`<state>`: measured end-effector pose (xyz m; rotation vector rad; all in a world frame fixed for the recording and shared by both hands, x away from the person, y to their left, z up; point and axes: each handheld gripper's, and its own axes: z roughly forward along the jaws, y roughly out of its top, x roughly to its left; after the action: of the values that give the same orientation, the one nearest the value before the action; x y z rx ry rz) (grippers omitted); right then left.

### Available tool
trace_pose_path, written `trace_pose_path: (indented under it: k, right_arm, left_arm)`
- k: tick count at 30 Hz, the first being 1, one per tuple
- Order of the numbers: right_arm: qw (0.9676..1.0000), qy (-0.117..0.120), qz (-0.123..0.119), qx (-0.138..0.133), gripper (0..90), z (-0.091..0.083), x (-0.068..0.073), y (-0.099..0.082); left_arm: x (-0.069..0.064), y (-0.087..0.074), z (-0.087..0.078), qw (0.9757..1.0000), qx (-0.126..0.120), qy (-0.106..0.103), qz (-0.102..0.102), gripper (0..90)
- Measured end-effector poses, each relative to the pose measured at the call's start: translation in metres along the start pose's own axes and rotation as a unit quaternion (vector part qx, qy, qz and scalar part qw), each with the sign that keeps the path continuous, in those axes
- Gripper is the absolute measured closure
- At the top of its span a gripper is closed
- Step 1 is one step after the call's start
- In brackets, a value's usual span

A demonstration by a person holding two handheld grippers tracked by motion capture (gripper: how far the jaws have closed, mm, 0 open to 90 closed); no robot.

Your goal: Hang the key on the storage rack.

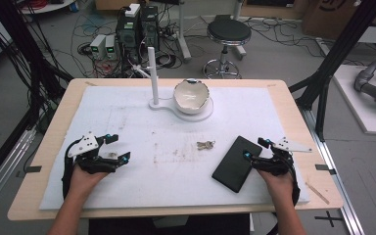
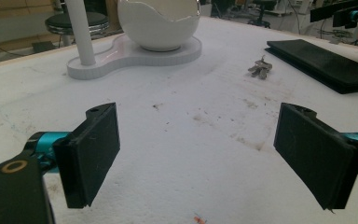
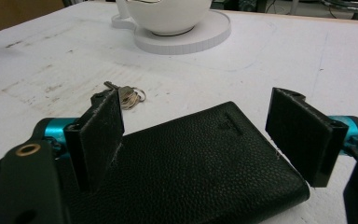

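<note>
A black leather wallet (image 1: 236, 163) lies flat on the white mat at the right front. My right gripper (image 1: 255, 149) is open at its right edge; in the right gripper view the jaws stand apart over the wallet (image 3: 196, 163) and touch nothing I can see. A small bunch of keys (image 1: 205, 145) lies mid-table, left of the wallet, also seen as keys (image 3: 127, 96) and keys (image 2: 260, 68). A white bowl (image 1: 191, 95) sits on a white stand (image 1: 162, 104) with an upright post (image 1: 152, 73). My left gripper (image 1: 118, 147) rests open and empty at the left front.
The white mat (image 1: 127, 117) covers most of the wooden table (image 1: 293, 105) and carries brown stains near its middle. Beyond the table stand a round stool (image 1: 228, 33), computer boxes (image 1: 137, 27) and many cables on the floor.
</note>
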<state>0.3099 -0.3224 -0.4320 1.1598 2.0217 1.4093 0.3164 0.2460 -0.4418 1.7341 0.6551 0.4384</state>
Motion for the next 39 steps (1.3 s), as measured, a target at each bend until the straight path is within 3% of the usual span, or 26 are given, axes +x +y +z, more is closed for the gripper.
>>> trace_pose_path:
  k: [4,6,10,11,18,24,28,29,34,36,39]
  right_arm:
    - [0.9999,-0.001,-0.015,0.002,19.5,0.0,0.0,-0.001]
    - [0.9997,0.01,-0.022,0.006,19.6,0.0,0.0,-0.001]
    - [0.9996,0.02,-0.015,0.013,19.6,-0.003,0.0,-0.002]
    - [0.9997,0.021,-0.008,0.008,19.6,-0.005,-0.001,-0.002]
    - [0.9998,0.01,-0.019,-0.007,19.6,-0.01,-0.001,-0.003]
    - [0.9996,0.009,-0.028,0.005,19.6,-0.011,0.002,-0.005]
    - [0.9994,0.004,-0.034,0.01,19.6,-0.012,0.002,-0.006]
    - [0.9994,0.003,-0.034,0.012,19.5,-0.013,0.002,-0.007]
    - [0.9993,-0.003,-0.033,0.015,19.5,-0.016,0.002,-0.008]
    - [0.9994,-0.004,-0.03,0.015,19.5,-0.018,0.0,-0.009]
    - [0.9994,-0.007,-0.03,0.015,19.6,-0.018,-0.001,-0.009]
  left_arm:
    - [0.0,0.0,0.003,1.0,0.003,0.008,-0.003,14.3]
    - [0.0,0.001,0.006,1.0,0.001,0.007,-0.001,14.4]
    - [-0.001,0.001,0.007,0.9998,0.008,0.013,-0.011,14.4]
    - [0.0,0.001,0.008,0.9998,0.01,0.011,-0.014,14.3]
    - [-0.003,0.003,0.012,0.9999,0.006,0.005,-0.012,14.3]
    - [-0.009,0.012,0.022,0.9999,0.013,-0.008,-0.004,14.3]
    - [-0.018,0.021,0.037,0.9996,0.011,-0.027,-0.002,14.3]
    - [-0.022,0.024,0.049,0.9992,0.022,-0.034,0.001,14.3]
    - [-0.03,0.035,0.074,0.9978,0.042,-0.05,0.005,14.3]
    - [-0.036,0.046,0.092,0.9966,0.048,-0.065,0.012,14.3]
    - [-0.04,0.052,0.104,0.9959,0.051,-0.073,0.017,14.4]
